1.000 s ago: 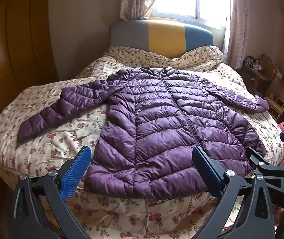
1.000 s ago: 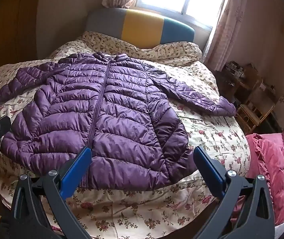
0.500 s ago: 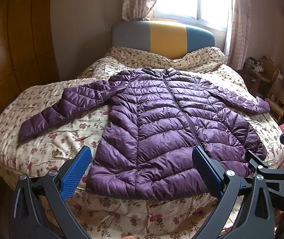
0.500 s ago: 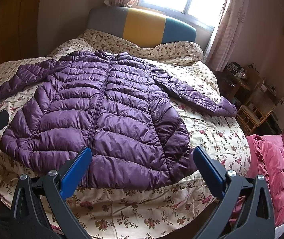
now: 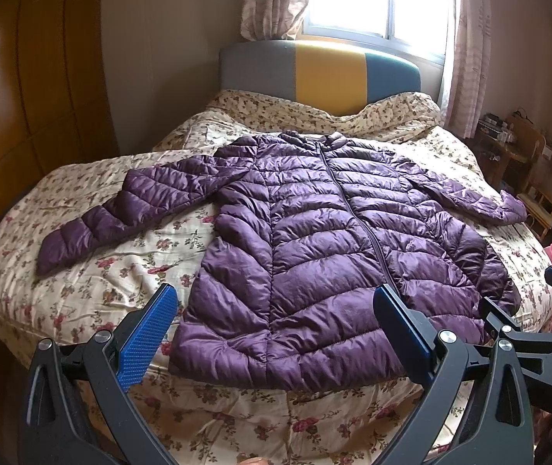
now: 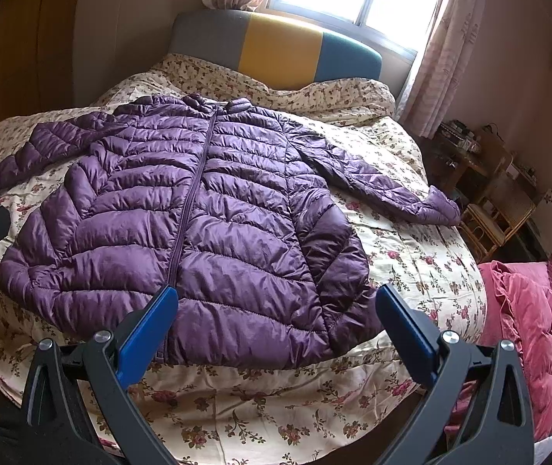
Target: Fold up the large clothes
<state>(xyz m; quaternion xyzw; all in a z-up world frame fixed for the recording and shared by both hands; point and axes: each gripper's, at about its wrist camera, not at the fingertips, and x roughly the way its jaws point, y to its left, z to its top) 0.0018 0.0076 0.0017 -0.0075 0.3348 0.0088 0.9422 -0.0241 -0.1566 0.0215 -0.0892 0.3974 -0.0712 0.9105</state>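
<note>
A purple quilted puffer jacket (image 5: 326,255) (image 6: 198,217) lies flat and zipped on the bed, collar toward the headboard, both sleeves spread outward, hem at the near edge. My left gripper (image 5: 276,329) hovers open just short of the hem, holding nothing. My right gripper (image 6: 276,329) is open too, over the hem's right part, with nothing between its blue pads. Its frame also shows at the right edge of the left wrist view. The left sleeve (image 5: 128,209) reaches toward the bed's left side; the right sleeve (image 6: 384,190) ends near the right edge.
The bed has a floral cover (image 5: 113,283) and a grey, yellow and teal headboard (image 5: 326,73). A red quilt (image 6: 535,333) lies to the right. Wooden chairs (image 6: 496,209) stand at the far right, a wooden wardrobe (image 5: 24,89) on the left.
Both cameras have risen slightly and tilted, so the jacket sits a little lower in view. The jacket has not moved and both grippers stay open.
</note>
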